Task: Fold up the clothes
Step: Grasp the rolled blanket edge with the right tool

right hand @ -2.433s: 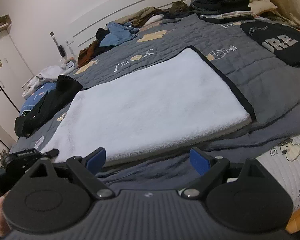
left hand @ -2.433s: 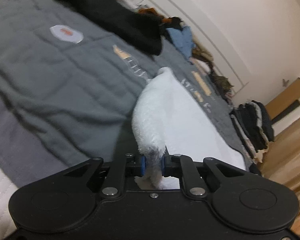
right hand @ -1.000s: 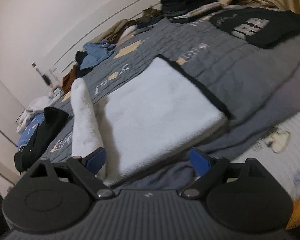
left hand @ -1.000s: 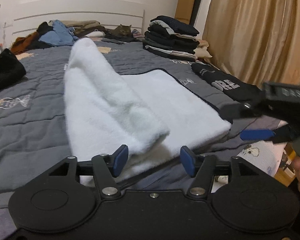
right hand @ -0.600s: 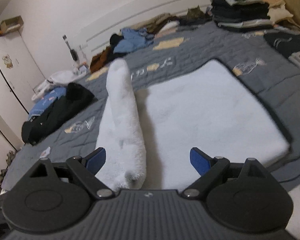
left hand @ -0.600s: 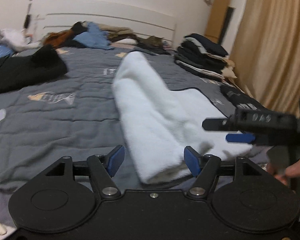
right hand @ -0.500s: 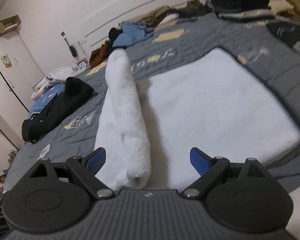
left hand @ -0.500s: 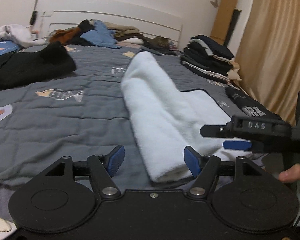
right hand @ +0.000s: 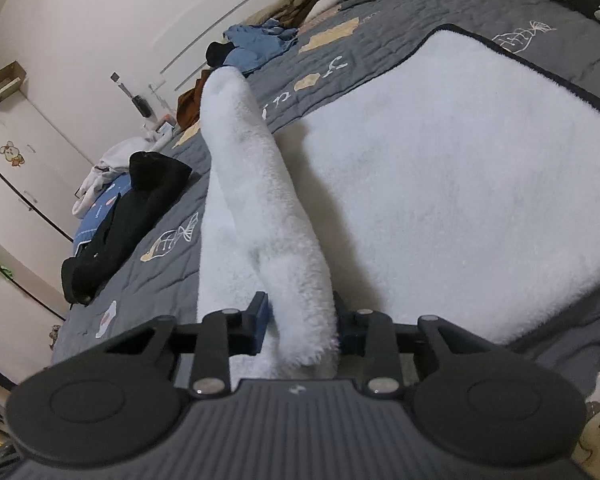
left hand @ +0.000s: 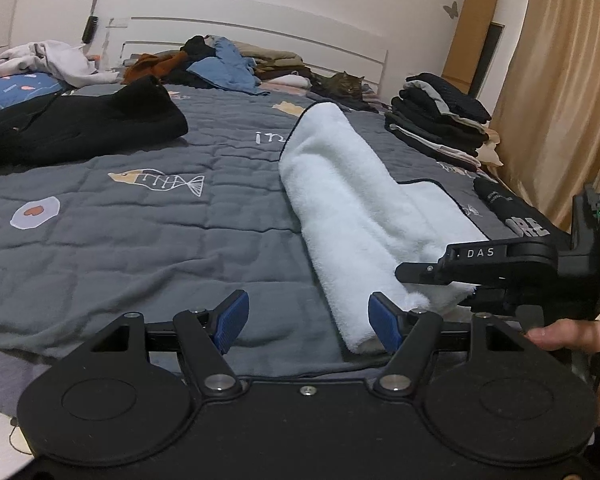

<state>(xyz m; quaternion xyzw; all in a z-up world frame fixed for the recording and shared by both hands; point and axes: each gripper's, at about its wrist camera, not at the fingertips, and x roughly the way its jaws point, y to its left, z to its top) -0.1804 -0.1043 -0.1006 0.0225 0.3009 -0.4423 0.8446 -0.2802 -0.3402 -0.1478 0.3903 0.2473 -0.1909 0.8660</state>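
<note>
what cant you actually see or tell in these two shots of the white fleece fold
- Right tongs: the white fleece covers the pad faces in the right wrist view; in the left wrist view their tips hide behind its folded end.
- Fleece underside: hidden by its own roll, both views.
- Black shirt print: cut off by the right tongs' body.

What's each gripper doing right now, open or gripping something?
Left gripper: open, holding nothing.
Right gripper: shut on the near end of the white fleece garment.
</note>
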